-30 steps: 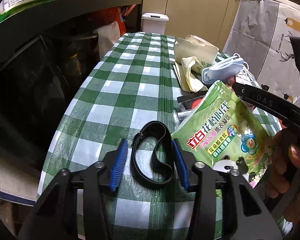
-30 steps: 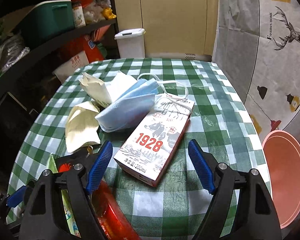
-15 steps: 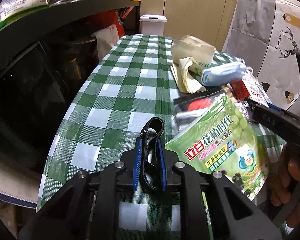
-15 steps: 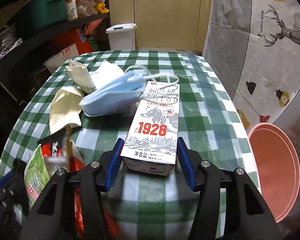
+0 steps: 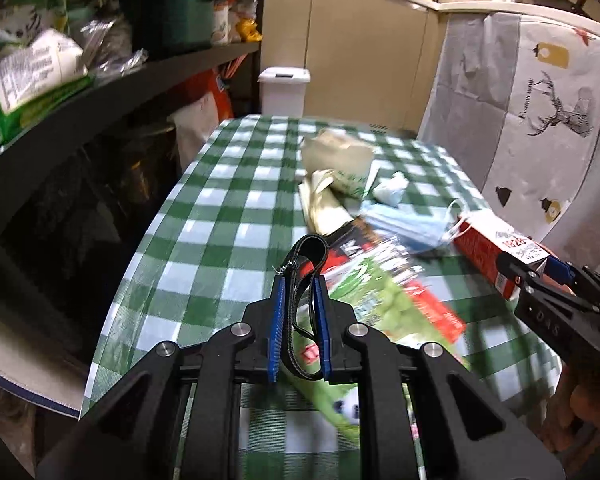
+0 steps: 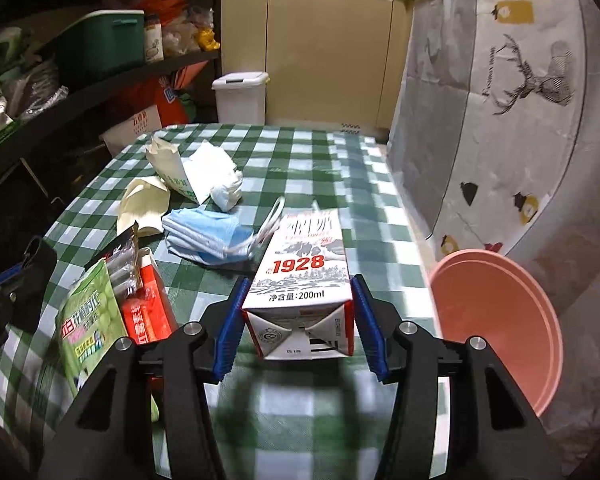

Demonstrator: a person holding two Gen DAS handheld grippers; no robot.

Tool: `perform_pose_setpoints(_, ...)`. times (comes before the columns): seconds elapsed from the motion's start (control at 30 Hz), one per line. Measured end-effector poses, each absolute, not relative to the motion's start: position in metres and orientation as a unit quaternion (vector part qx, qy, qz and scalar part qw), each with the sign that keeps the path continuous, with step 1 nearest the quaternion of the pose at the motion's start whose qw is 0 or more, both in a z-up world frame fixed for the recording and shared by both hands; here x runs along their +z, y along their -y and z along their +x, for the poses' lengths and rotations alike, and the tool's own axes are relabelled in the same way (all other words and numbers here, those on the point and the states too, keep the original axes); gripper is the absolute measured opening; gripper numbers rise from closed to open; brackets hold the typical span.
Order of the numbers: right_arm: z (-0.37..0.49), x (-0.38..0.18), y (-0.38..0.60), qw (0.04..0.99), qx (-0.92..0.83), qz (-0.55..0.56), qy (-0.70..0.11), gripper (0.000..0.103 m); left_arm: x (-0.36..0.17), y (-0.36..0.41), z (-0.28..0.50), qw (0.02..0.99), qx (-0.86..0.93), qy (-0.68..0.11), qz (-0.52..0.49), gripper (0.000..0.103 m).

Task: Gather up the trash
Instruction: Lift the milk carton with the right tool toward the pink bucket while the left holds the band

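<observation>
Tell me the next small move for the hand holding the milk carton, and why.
Probably carry the milk carton sideways over the pink basin and let go. The right tool already grips it clear of the table, and the basin sits open just off the table's edge.

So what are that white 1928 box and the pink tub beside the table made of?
The 1928 box looks like coated paperboard: printed matte faces and folded, glued end flaps, as on a drink carton. The pink tub looks like moulded plastic: smooth, one even colour, with a thin rolled rim.
</observation>
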State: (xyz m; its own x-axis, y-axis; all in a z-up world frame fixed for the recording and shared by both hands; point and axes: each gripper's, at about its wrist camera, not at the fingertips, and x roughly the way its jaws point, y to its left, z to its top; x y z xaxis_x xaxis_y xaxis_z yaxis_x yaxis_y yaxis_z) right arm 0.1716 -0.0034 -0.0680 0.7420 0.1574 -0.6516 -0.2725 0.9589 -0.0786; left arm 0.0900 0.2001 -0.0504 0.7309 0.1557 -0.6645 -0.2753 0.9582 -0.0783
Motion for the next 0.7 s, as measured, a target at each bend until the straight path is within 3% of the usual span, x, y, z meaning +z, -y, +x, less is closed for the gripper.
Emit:
perform_pose_setpoints(0.3, 0.154, -0.059, 0.032, 0.932, 0.122, -0.074, -0.333, 0.050, -0.035, -0.175, 0.085, 0.936, 0.097, -0.330, -0.074, 0.015)
perform_pose_setpoints(0.47, 0.153, -0.079, 0.040, 0.912, 0.143, -0.073, -0.377, 0.051, -0.034, -0.164, 0.084, 0.937, 0.090, -0.330, -0.071, 0.015)
perform_pose_setpoints(0.6, 0.154, -0.092, 0.039, 0.904, 0.146, -0.078, -0.394, 0.063, -0.034, -0.159, 0.084, 0.938, 0.084, -0.330, -0.069, 0.015)
perform_pose_setpoints(0.7, 0.160, -0.095, 0.038, 0.904, 0.145, -0.076, -0.395, 0.065, -0.034, -0.157, 0.086, 0.938, 0.081, -0.330, -0.067, 0.015)
